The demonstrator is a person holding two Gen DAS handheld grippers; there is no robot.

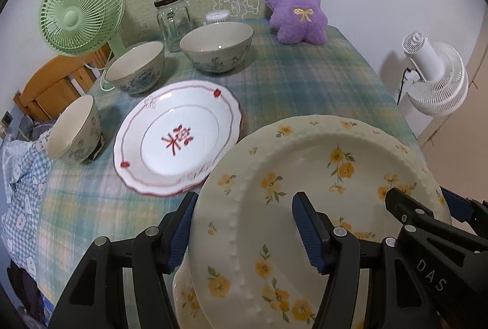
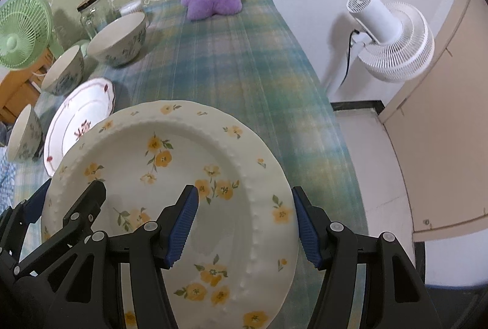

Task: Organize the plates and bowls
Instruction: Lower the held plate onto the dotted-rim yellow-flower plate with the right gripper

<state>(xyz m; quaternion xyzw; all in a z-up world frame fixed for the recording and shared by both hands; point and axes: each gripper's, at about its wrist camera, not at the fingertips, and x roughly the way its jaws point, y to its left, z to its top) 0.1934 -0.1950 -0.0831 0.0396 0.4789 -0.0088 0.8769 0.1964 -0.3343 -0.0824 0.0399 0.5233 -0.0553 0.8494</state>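
A cream plate with yellow flowers (image 1: pixel 317 188) is held tilted above the table; it also shows in the right wrist view (image 2: pixel 170 164). My left gripper (image 1: pixel 244 231) straddles its left rim with wide jaws. My right gripper (image 2: pixel 244 225) straddles its right rim, jaws also wide; whether either clamps is unclear. A second flowered plate (image 1: pixel 186 301) lies under it. A white plate with red trim (image 1: pixel 180 137) lies to the left. Three floral bowls stand beyond: small (image 1: pixel 76 130), middle (image 1: pixel 137 66), large (image 1: pixel 218 47).
A green fan (image 1: pixel 82 15), glass jar (image 1: pixel 174 21) and purple plush rabbit (image 1: pixel 297 8) stand at the back of the plaid table (image 1: pixel 305 79). A white fan (image 2: pixel 390 39) stands off the table's right edge. A wooden chair (image 1: pixel 52 85) is at the left.
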